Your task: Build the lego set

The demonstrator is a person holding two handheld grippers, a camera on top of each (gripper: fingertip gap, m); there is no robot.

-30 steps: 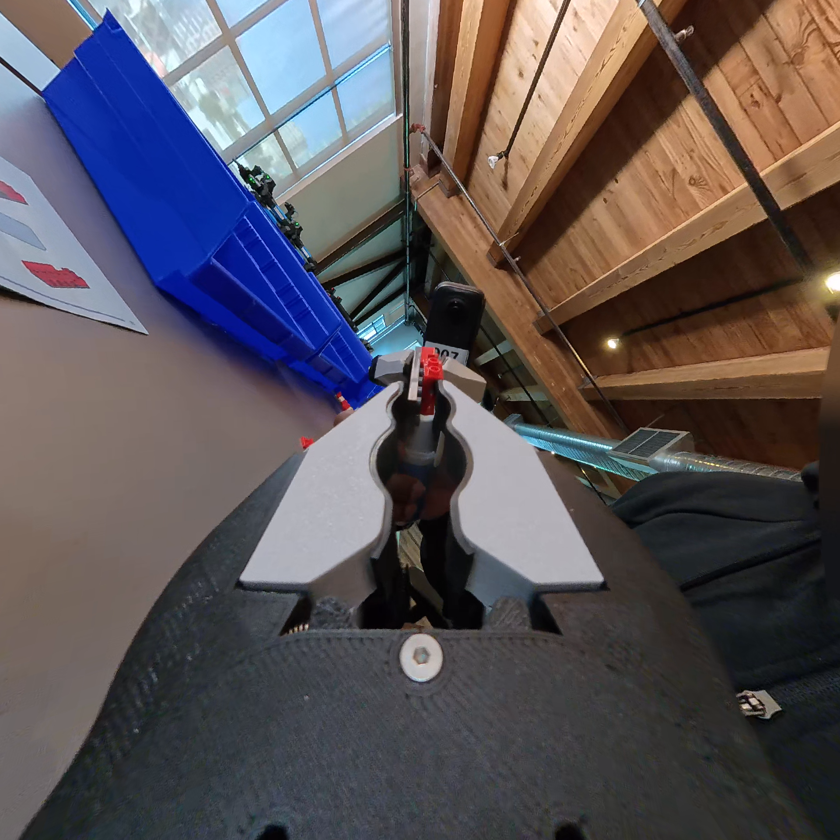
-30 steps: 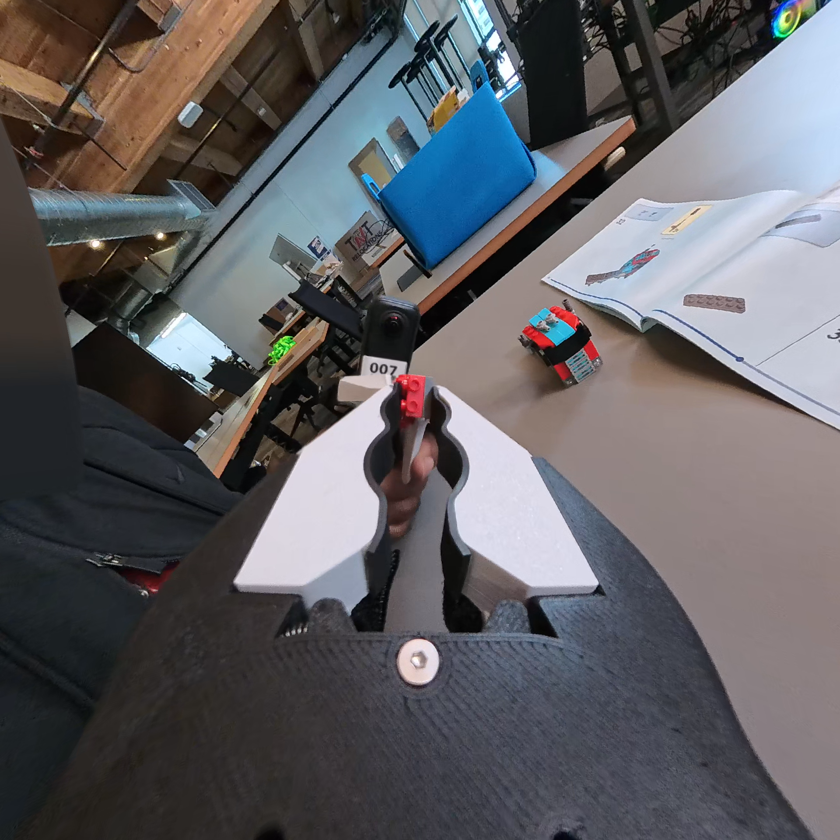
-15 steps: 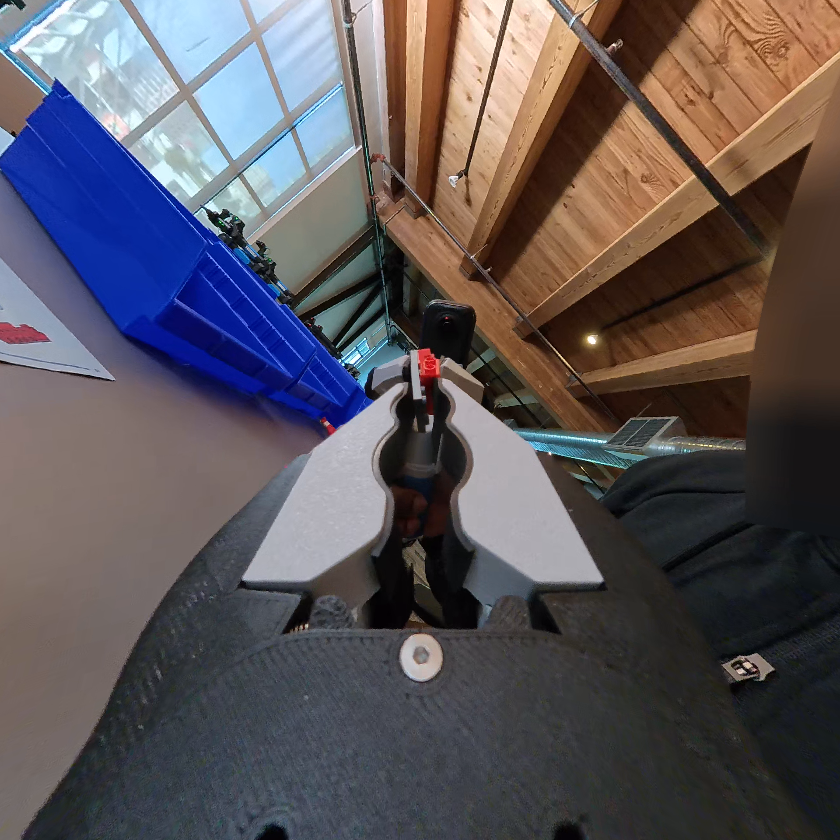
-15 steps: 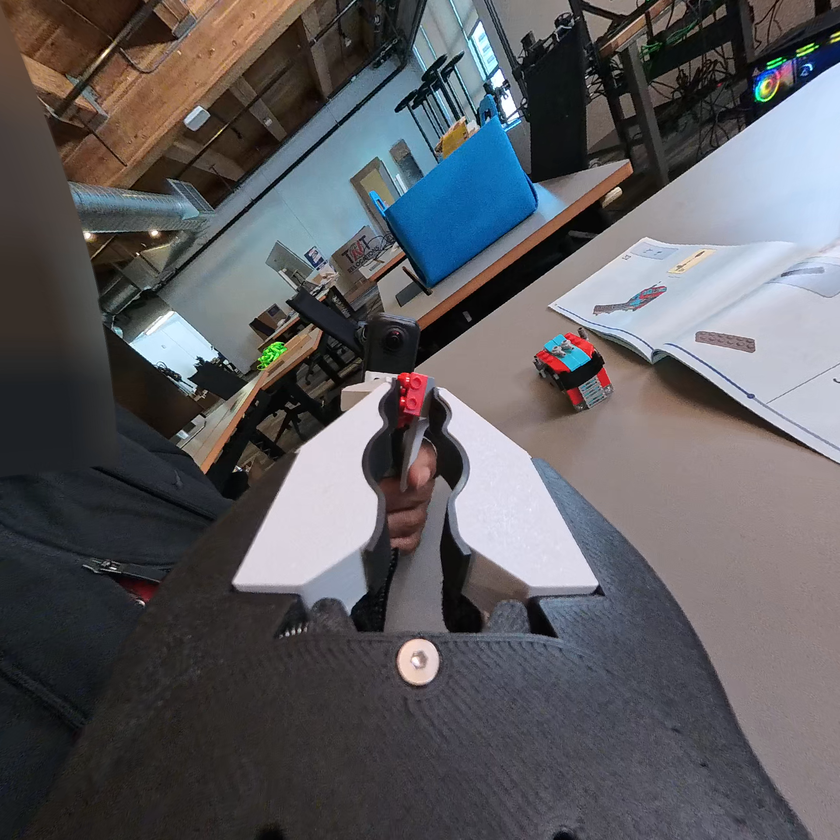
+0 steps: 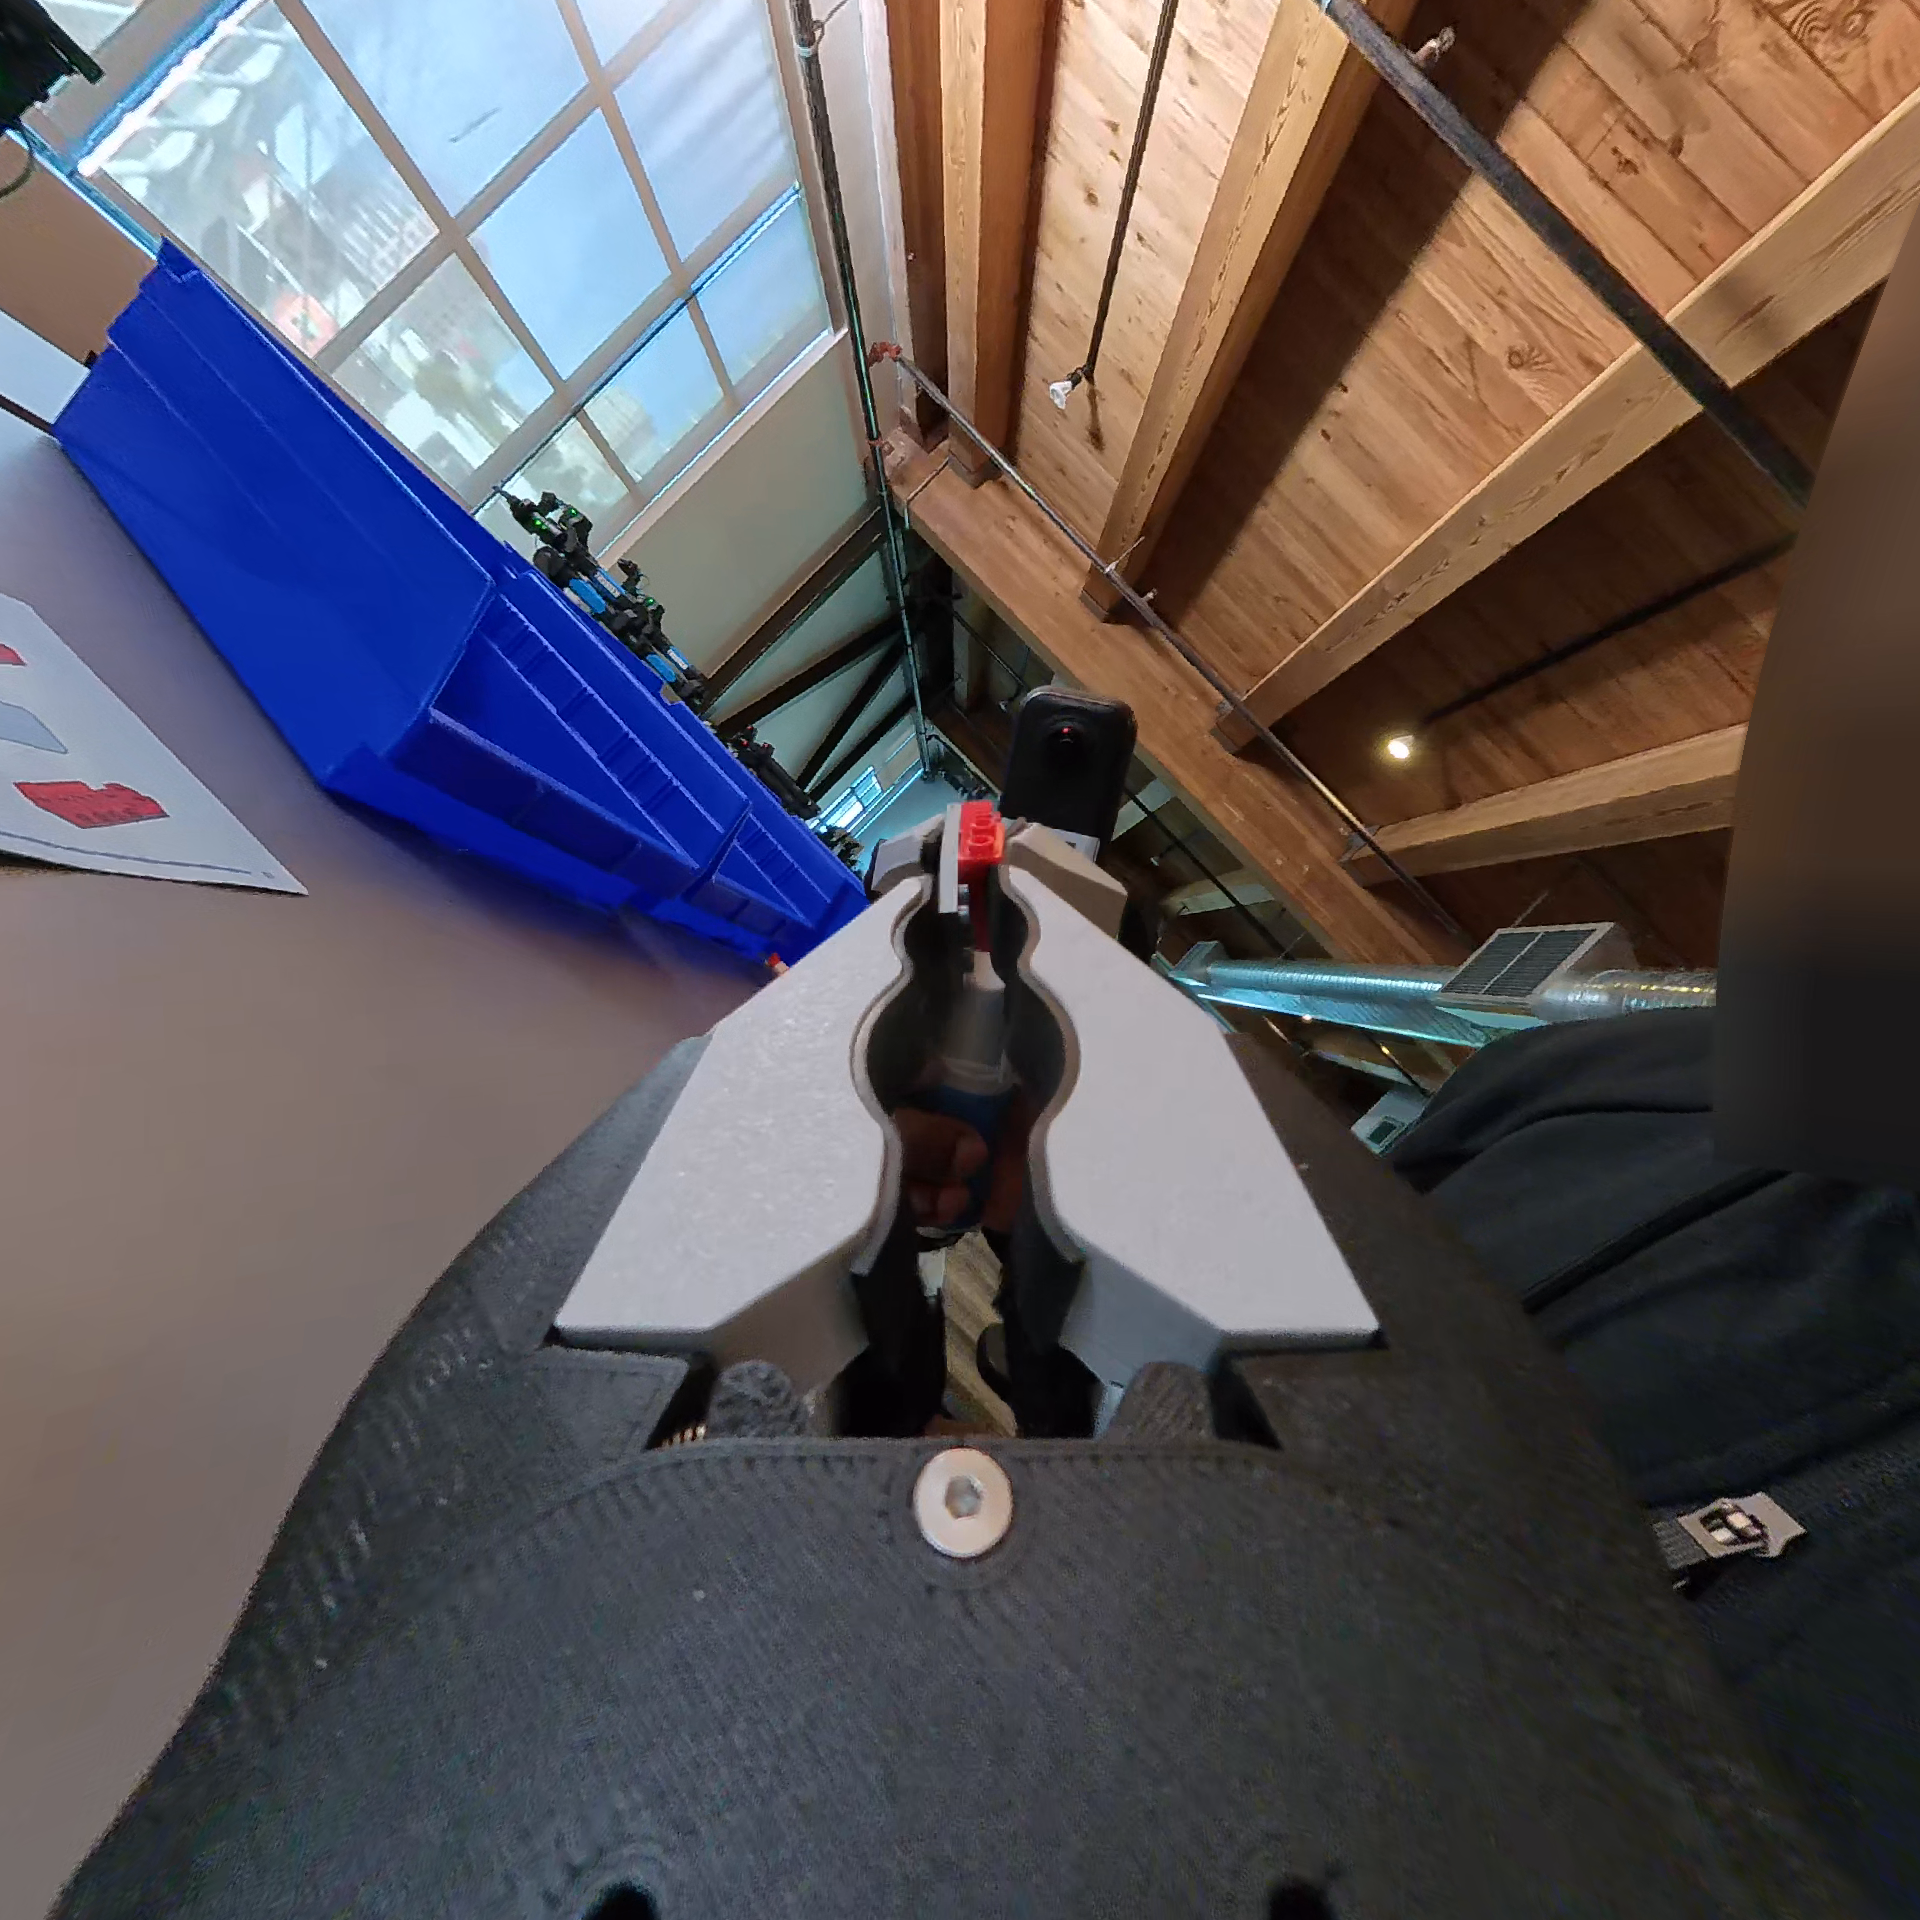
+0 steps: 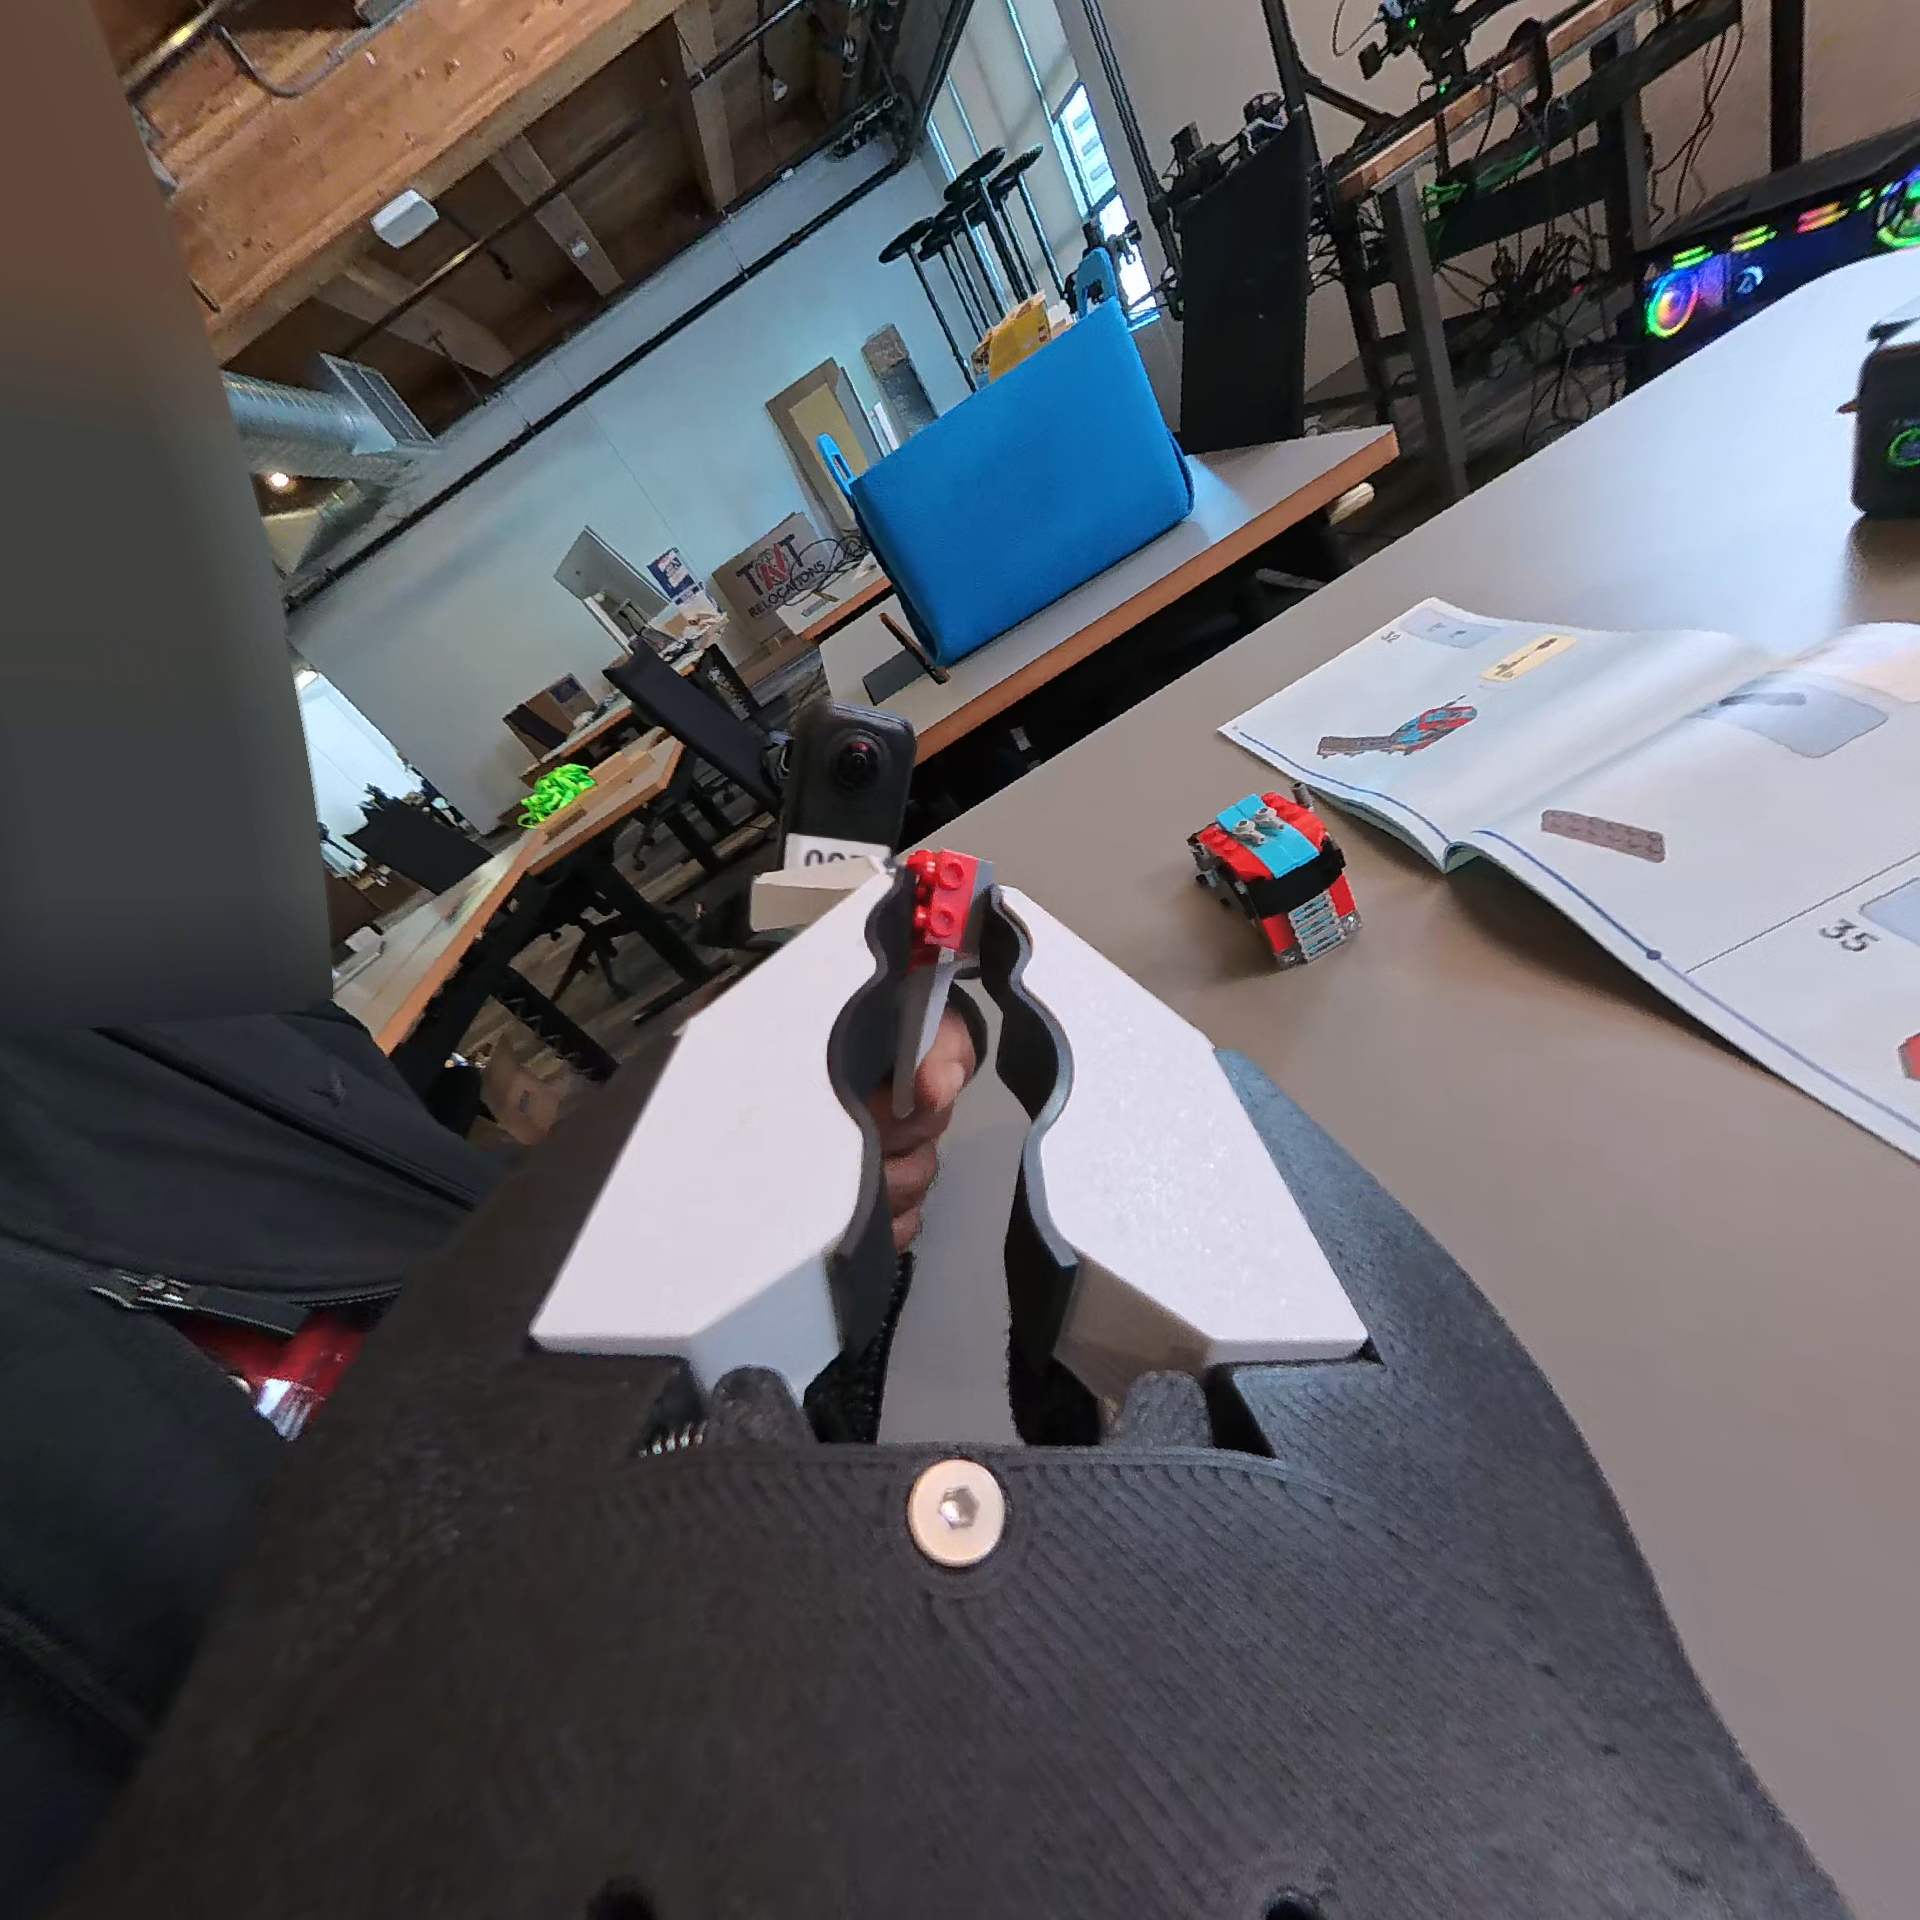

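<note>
grey table (image 6: 1455,1195) | lego truck (image 6: 1276,890) | open booklet (image 6: 1662,810) | blue bins (image 5: 416,665)

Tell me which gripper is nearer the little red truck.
Right, likely: the truck sits just right of the right gripper's tips; the left gripper meets those tips from farther left.

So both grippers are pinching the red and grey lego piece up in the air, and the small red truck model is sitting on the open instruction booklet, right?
Not quite. In the right wrist view the red truck model sits on the bare table, beside the open instruction booklet, not on it. The rest holds: the left gripper and right gripper both pinch the red and grey lego piece in the air.
</note>
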